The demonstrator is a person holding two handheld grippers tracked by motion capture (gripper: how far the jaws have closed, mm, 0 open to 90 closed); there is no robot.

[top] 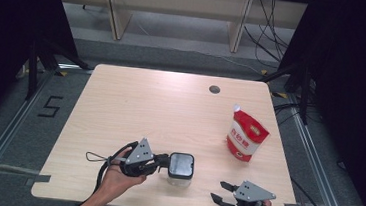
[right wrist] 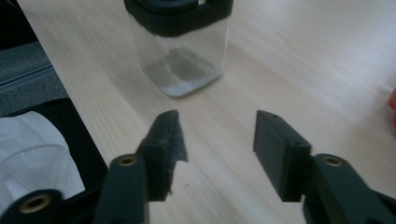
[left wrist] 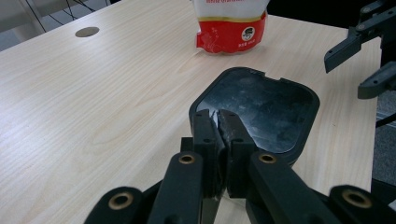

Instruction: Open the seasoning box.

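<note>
Status: the work in hand appears to be opening the clear jar (top: pixel 180 169), probably to fill it from the pouch (top: pixel 246 135); judged at an early stage.

Jar stands upright on the worktop (top: pixel 170 107) near the front edge, left of centre. Black lid (left wrist: pixel 261 109) sits on the jar, not yet lifted. In the right gripper view the clear body looks almost empty, with only a thin pale layer at the bottom.

Left gripper (top: pixel 163 160): reaches the jar from its left side. In the left gripper view its fingers (left wrist: pixel 205 135) are pressed nearly together on the near rim of the lid, so it grips the lid edge. Whether it pinches a tab or the rim itself I cannot tell.

Right gripper (top: pixel 219 192): near the front right of the worktop, apart from the jar, pointing toward it. Its fingers (right wrist: pixel 167 140) stand partly apart with nothing between them.

Pouch: red and white, upright at the right side of the worktop, well apart from the jar, untouched. Its cap state is too small to tell.

Left to do, by my reading: lift the lid, fetch the pouch, pour.

Count: one jar, one lid, one pouch, two grippers, one round hole (top: pixel 215 89) in the worktop.
</note>
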